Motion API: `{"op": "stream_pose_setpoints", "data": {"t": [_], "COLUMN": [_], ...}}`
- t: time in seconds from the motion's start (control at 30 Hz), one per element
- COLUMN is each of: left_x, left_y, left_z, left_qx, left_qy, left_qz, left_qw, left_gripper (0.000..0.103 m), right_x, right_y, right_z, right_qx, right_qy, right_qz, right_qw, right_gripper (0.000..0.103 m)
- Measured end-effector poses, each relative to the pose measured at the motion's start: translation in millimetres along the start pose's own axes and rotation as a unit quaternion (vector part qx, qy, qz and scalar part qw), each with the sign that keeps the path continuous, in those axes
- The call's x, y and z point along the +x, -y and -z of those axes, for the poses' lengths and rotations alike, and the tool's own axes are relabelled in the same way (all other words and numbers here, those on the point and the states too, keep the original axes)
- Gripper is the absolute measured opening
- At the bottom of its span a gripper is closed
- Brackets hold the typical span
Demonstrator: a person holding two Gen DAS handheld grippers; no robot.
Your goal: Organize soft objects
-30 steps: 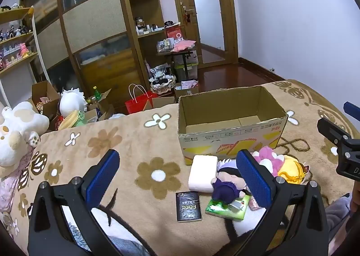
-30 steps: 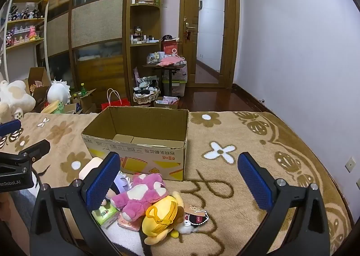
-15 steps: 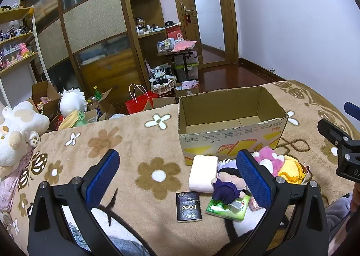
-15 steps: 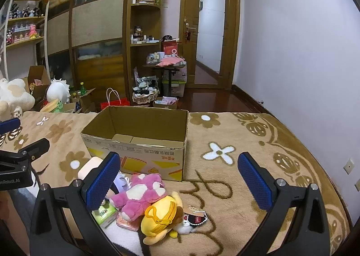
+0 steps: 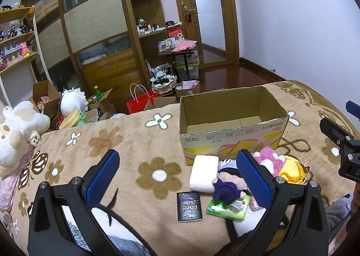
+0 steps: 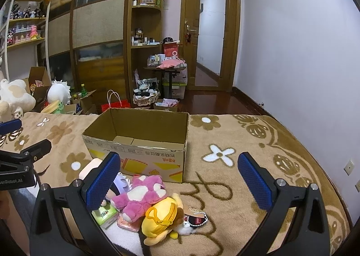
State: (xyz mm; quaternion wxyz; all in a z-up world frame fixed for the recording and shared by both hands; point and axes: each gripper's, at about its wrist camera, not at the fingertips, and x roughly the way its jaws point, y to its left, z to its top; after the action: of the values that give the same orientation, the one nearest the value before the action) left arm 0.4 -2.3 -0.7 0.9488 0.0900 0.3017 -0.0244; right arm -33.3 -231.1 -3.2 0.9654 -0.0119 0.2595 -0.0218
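Both hand-held grippers sit spread wide and empty: left hand-held gripper [image 5: 177, 175] and right hand-held gripper [image 6: 178, 177] hover above the flowered blanket [image 5: 126, 143], nothing between the blue pads. Judged step: the start, no soft item picked yet and the cardboard box [image 6: 144, 143] looks empty inside.

All places relative to the box, near to far. Nearest the camera, well in front of the box: black sachet [image 5: 189, 206] reading "Face", and a green tissue pack [image 5: 228, 207] with print too small to read. On the tissue pack lies a purple-bodied doll [image 5: 227, 185], dark hair. Right of it, in front of the box's right half: yellow plush pouch [image 6: 160, 216] with zip, a small keychain tag [image 6: 196, 220] touching it, text unreadable. Pink plush [image 6: 141, 195] lies just in front of the box. White soft block [image 5: 203, 172] touches or nearly touches the box's front left corner. Box front has upside-down Chinese print, "450g" partly legible in left view. Left gripper body shows "…enRobot.AI" in the right view.

Next move likely calls for lowering one gripper over a plush, closing on its bulk, then lifting over the box's front wall. Pile is tangled; a neighbour could drag along.
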Motion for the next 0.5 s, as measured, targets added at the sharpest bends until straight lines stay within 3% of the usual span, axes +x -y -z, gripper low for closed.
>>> {"op": "stream_pose_setpoints", "data": {"t": [0.5], "left_x": [1.5], "left_y": [-2.1], "left_z": [1.4], "left_qx": [-0.001], "left_qy": [0.001], "left_qz": [-0.002], "left_qw": [1.0], "left_gripper": [0.102], "right_x": [-0.9], "right_y": [-1.6], "right_z": [0.9], "right_qx": [-0.001], "right_qy": [0.0], "right_qz": [-0.001], "right_qw": [1.0], "right_gripper": [0.103]}}
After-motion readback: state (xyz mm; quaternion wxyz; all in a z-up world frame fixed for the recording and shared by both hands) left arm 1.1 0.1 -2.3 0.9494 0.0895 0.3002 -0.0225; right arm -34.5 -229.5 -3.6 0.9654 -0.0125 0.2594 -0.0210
